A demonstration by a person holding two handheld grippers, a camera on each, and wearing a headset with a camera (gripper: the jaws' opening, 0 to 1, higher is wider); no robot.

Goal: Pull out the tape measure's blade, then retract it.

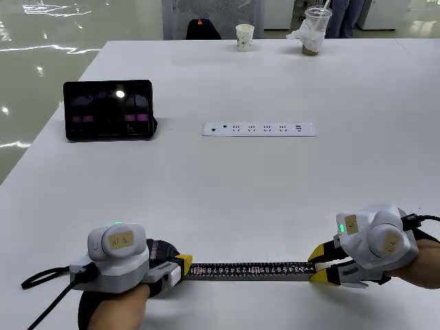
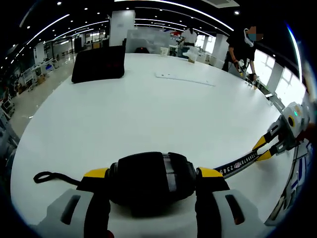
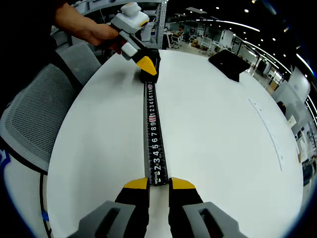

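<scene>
Black tape measure, blade flat, L-R

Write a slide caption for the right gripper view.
Right tongs pinch the tip of the extended blade; left tongs hold the black case at its far end.

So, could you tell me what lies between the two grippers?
The tape measure's pulled-out blade, running from the case in the left gripper to the right gripper, clearest in the head view.

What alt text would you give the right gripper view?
The right gripper pinches the end of the tape measure's blade, stretched flat across the white table to the black case held by the left gripper.
</scene>
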